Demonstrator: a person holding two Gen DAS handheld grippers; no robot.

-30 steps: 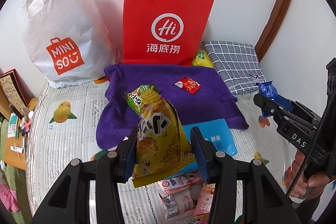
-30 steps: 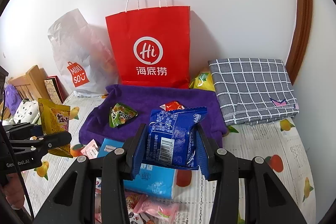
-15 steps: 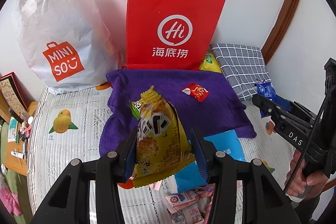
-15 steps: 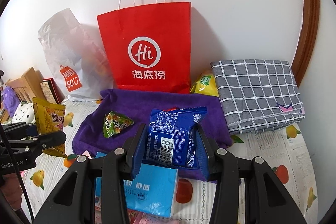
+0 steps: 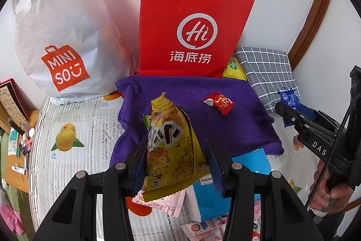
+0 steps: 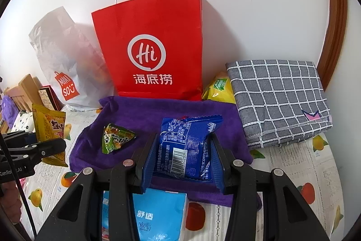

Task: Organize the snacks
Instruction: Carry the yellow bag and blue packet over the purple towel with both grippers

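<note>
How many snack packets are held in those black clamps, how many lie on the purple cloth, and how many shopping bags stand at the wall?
Packets held in the jaws: 2, the yellow packet and the blue packet.
Packets on the purple cloth: 2, the green packet and the red packet.
Shopping bags: 2, the red bag and the white bag.
Total: 6.

The left gripper (image 5: pixel 176 162) clamps a yellow snack pack (image 5: pixel 171 150) upright between its blue fingers (image 5: pixel 140 164). Beyond it a purple cloth (image 5: pixel 237 128) carries a small red packet (image 5: pixel 218 103). A red paper bag (image 5: pixel 191 26) and a white plastic bag (image 5: pixel 63 37) stand against the wall. At right, a hand (image 5: pixel 327 191) holds the right gripper (image 5: pixel 286 105), closed on a blue packet (image 5: pixel 290 98). A blue tissue pack (image 5: pixel 209 200) lies below.
</note>
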